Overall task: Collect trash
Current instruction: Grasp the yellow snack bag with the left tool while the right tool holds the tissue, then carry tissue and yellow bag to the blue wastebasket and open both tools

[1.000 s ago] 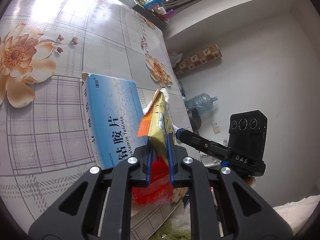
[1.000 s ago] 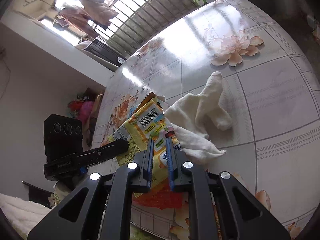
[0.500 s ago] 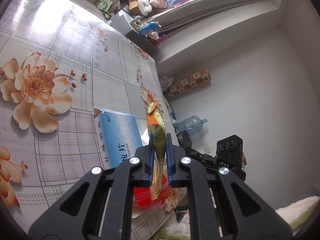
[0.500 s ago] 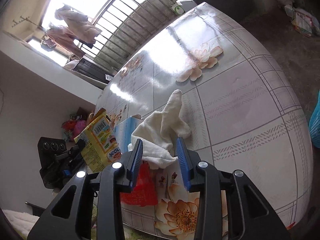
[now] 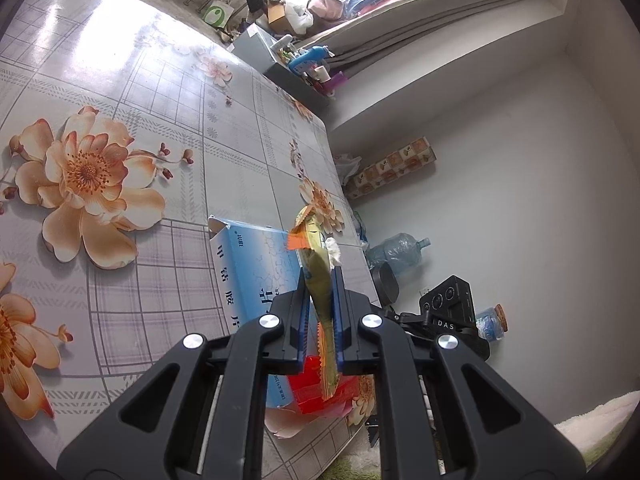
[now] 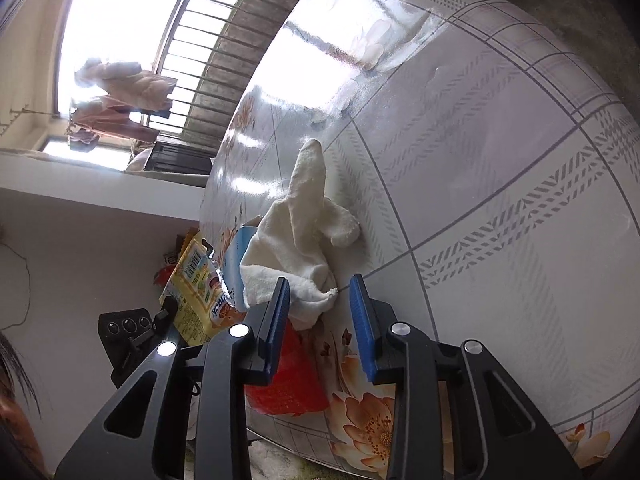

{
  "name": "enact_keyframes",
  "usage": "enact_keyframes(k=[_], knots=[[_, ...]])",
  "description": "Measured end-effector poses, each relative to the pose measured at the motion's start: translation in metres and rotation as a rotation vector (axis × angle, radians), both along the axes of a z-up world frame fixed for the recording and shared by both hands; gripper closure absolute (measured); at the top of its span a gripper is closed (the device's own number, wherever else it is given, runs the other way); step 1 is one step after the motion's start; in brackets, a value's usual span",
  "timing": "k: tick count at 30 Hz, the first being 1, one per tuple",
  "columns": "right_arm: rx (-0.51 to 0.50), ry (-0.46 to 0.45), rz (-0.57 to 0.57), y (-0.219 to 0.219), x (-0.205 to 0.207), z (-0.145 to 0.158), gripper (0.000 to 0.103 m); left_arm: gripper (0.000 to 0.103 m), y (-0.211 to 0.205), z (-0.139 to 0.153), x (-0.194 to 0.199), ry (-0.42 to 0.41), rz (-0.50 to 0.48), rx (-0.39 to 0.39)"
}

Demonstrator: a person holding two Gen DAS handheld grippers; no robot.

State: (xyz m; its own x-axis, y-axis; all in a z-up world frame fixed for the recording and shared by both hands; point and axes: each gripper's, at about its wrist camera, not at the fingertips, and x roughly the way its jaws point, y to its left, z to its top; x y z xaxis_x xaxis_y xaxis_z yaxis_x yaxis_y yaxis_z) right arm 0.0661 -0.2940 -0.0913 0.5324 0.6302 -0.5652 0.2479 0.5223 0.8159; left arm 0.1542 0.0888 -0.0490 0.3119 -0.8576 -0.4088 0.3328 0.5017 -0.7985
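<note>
My left gripper (image 5: 320, 276) is shut on a yellow snack wrapper (image 5: 318, 288), seen edge-on and held above the table. In the right wrist view the same wrapper (image 6: 196, 276) hangs off the table's left edge. A blue medicine box (image 5: 248, 268) lies on the flowered table, with a red wrapper (image 5: 316, 392) by its near end. A white cloth (image 6: 304, 224) lies crumpled against the box (image 6: 236, 264). My right gripper (image 6: 319, 280) straddles the cloth's near corner. Its jaws are closing: the left pad (image 6: 278, 316) touches the cloth and the right pad (image 6: 362, 320) stands clear of it.
The near table edge (image 6: 360, 460) runs just below both grippers. On the floor beyond the side edge stand a water bottle (image 5: 396, 248), a dark pan (image 5: 386, 284) and a jar (image 5: 490, 320). A cluttered shelf (image 5: 300, 64) sits past the far end. Someone's hair (image 6: 12, 360) shows at the left.
My right gripper left the snack wrapper, opened, rolled and came down around the cloth's corner. My left gripper lifted the wrapper and turned it edge-on.
</note>
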Motion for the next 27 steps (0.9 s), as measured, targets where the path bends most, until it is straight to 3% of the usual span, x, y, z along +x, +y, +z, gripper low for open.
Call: enact_keyframes(k=[2,5,11,19,27], knots=[[0.005,-0.008,0.001,0.0,0.002,0.003,0.09,0.095,0.0,0.0,0.0,0.0,0.0,-0.001],[-0.007,-0.041,-0.002,0.002,0.002,0.014,0.096,0.095,-0.001,0.003,-0.001,-0.006,0.0,-0.006],[-0.05,-0.185,-0.001,0.002,0.003,0.059,0.098,0.097,-0.004,0.017,-0.001,-0.048,-0.013,-0.02],[-0.177,-0.435,-0.043,-0.008,-0.009,0.146,0.098,0.099,-0.014,0.044,0.003,-0.116,-0.029,-0.031],[-0.271,-0.56,-0.163,-0.043,-0.048,0.196,0.098,0.1,-0.05,0.085,-0.002,-0.19,-0.109,-0.012]])
